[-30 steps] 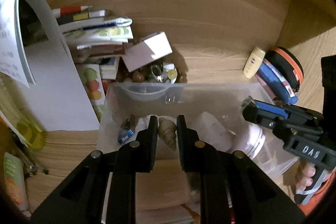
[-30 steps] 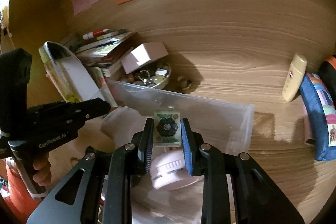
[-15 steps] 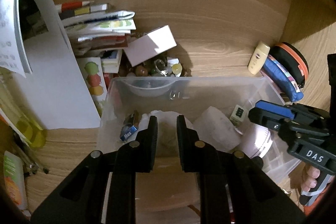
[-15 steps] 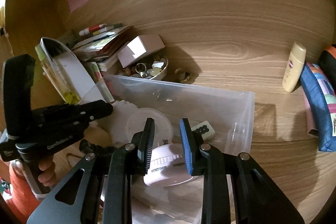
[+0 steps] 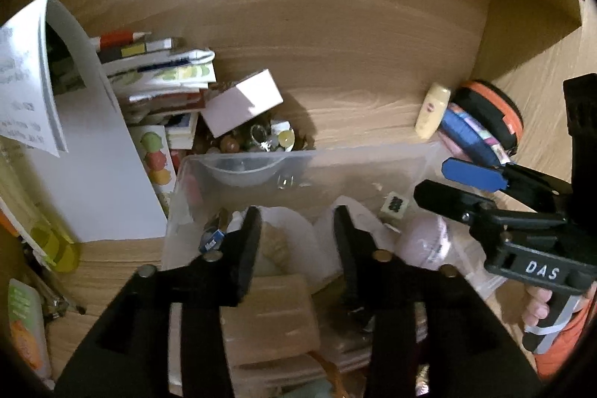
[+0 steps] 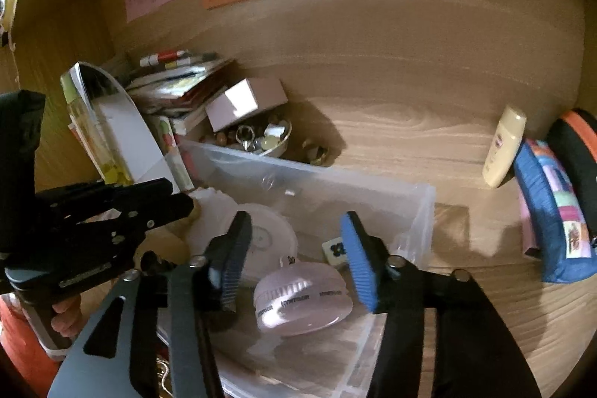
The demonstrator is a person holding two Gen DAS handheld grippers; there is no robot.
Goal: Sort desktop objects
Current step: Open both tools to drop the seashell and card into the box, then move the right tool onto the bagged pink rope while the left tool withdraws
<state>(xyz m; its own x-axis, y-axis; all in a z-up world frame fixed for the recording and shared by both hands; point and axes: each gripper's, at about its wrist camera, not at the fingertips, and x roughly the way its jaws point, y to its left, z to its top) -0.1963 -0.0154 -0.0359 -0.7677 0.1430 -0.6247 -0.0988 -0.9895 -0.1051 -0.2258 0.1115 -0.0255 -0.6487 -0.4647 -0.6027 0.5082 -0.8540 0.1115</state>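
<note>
A clear plastic bin (image 5: pixel 335 155) (image 6: pixel 425 196) sits on the wooden desk and holds several items. My left gripper (image 5: pixel 297 215) hovers over its left half, jaws opening with nothing between them. A beige spiral shell (image 5: pixel 275 247) lies just below it on white wrapped things. My right gripper (image 6: pixel 294 222) hovers over the right half, its blue-padded jaws also opening and holding nothing. A small white tile with a dark dot pattern (image 6: pixel 333 250) (image 5: pixel 395 204) rests on the bin floor beside a round white gadget (image 6: pixel 302 301). Each gripper shows in the other's view (image 5: pixel 434 178) (image 6: pixel 179 196).
Behind the bin stand a bowl of trinkets (image 5: pixel 257 140), a pale pink box (image 5: pixel 242 103) and a stack of books (image 5: pixel 160 77). A cream lotion bottle (image 6: pixel 503 148), a blue pouch (image 6: pixel 552 207) and a black-orange case (image 5: pixel 485 110) lie to the right. Paper notes hang on the back wall.
The shell has left my left jaws and the tile my right jaws; both now lie in the bin. Both grippers' jaws have spread wide apart since.
</note>
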